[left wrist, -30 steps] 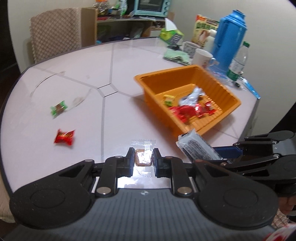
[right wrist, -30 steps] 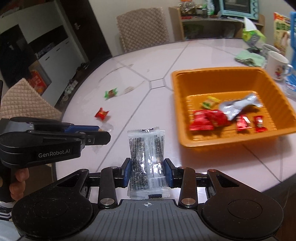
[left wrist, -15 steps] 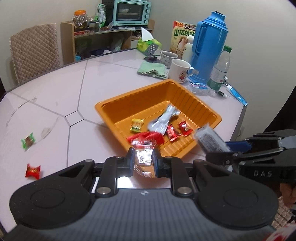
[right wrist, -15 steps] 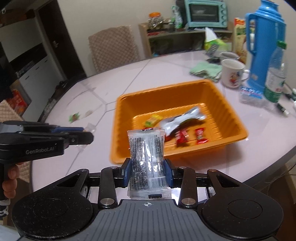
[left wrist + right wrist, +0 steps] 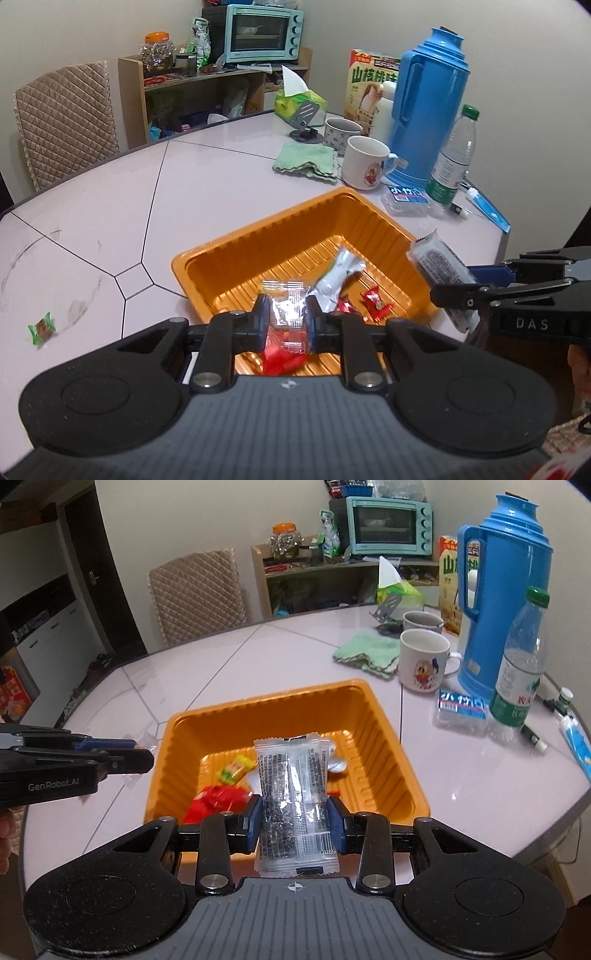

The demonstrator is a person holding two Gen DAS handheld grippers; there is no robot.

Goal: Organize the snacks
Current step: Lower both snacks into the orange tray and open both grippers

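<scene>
Both jaws clamped: left gripper [image 5: 286, 319] on small clear-wrapped candy [image 5: 287, 310], right gripper [image 5: 295, 818] on clear speckled-black snack pack [image 5: 293, 794]. Both hover over orange ribbed plastic tray [image 5: 384, 738]. Step: deposit. Next: release both. Green-wrapped candy [image 5: 41, 326] left on worktop [image 5: 221, 184].

Glossy ribbed orange plastic tray [image 5: 384, 731], crinkly clear wrappers, smooth shiny table [image 5: 207, 192], green cloth [image 5: 306, 162]
</scene>
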